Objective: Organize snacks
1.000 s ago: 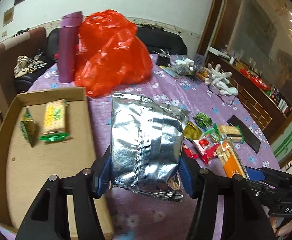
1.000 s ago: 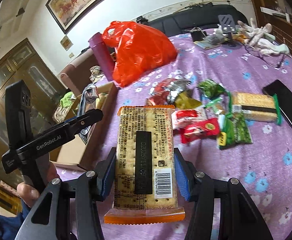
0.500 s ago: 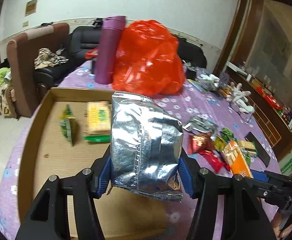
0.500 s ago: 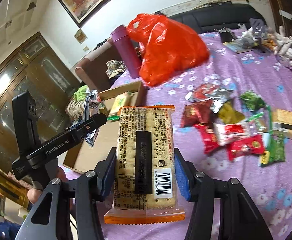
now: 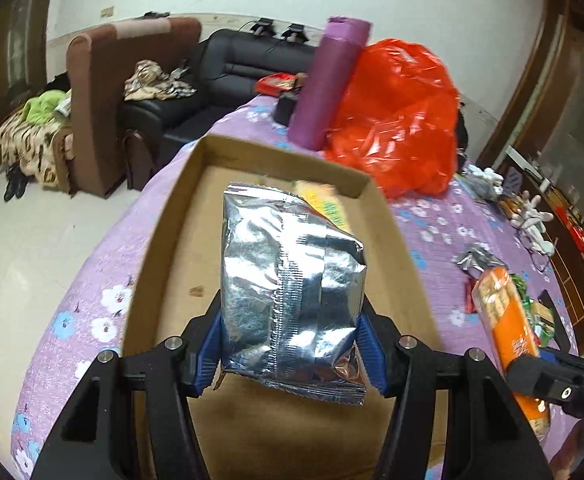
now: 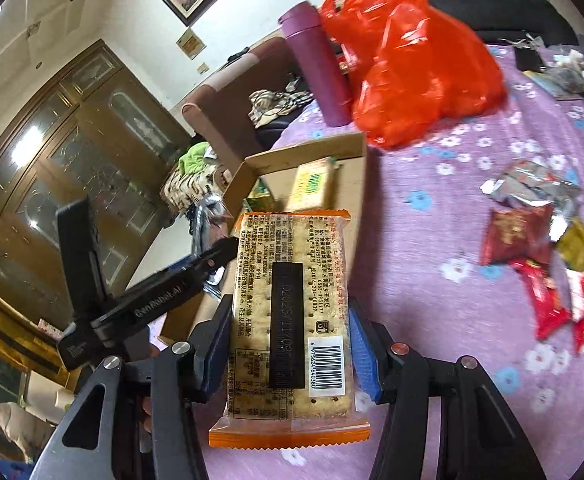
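Observation:
My left gripper (image 5: 290,344) is shut on a silver foil snack bag (image 5: 290,284) and holds it above the open cardboard box (image 5: 164,248). A yellow-green cracker pack (image 5: 323,200) lies in the box behind the bag. My right gripper (image 6: 290,340) is shut on an orange cracker pack (image 6: 290,320), held above the purple tablecloth beside the box (image 6: 355,184). That pack also shows at the right of the left wrist view (image 5: 509,320). The left gripper with its foil bag shows at the left of the right wrist view (image 6: 208,216).
A red plastic bag (image 5: 395,120) and a purple bottle (image 5: 327,80) stand behind the box. Several loose snack packets (image 6: 539,248) lie on the flowered tablecloth (image 6: 431,280) to the right. Sofas and a chair are beyond the table's left edge.
Both grippers have swung left with their packs. The foil bag has gone from beside the box to over it. The cracker pack has come closer to the box.

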Demonstrator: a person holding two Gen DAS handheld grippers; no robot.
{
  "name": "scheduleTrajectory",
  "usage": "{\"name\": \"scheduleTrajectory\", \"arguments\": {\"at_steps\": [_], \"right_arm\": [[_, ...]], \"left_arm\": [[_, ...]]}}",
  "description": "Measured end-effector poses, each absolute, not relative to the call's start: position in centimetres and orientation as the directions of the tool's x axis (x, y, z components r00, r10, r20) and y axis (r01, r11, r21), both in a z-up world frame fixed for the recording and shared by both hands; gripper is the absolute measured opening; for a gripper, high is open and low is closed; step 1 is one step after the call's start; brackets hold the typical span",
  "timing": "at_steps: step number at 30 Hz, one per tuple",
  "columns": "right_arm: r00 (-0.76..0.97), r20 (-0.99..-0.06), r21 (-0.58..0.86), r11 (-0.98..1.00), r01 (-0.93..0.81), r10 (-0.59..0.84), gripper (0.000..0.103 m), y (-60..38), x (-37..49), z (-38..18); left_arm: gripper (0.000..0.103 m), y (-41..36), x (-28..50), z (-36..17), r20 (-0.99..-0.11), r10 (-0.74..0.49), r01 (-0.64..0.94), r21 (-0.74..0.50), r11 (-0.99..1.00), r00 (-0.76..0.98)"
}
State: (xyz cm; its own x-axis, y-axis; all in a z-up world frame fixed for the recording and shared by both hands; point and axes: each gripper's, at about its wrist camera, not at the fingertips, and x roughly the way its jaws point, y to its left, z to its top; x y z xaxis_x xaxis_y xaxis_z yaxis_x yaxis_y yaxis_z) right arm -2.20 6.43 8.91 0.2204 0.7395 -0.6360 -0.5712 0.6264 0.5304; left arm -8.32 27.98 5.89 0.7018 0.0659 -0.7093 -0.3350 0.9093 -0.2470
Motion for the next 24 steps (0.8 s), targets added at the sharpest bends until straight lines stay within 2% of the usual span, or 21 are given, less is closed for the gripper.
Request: {"name": "scheduleTrajectory", "arguments": {"at_steps": [11, 19, 24], "right_arm": [[0.157, -0.66, 0.563, 0.622, -0.543, 0.734, 0.058, 12.2, -0.3, 6.1], [0.158, -0.65, 0.588, 0.624, -0.514, 0.743, 0.058, 13.3, 0.8, 4.0], [0.199, -0.65, 0.549, 0.634, -0.544, 0.734, 0.058, 13.5, 0.6, 4.2]], "left_arm": [[0.058, 28.6, -8.1, 4.4, -0.725, 0.065, -0.34, -0.24, 0.909, 0.686], [0.058, 28.8, -7.9, 4.0, -0.734, 0.135, -0.393, -0.191, 0.9, 0.666], [0.058, 28.2, -7.9, 4.2, -0.722, 0.178, -0.403, -0.151, 0.903, 0.669]]}}
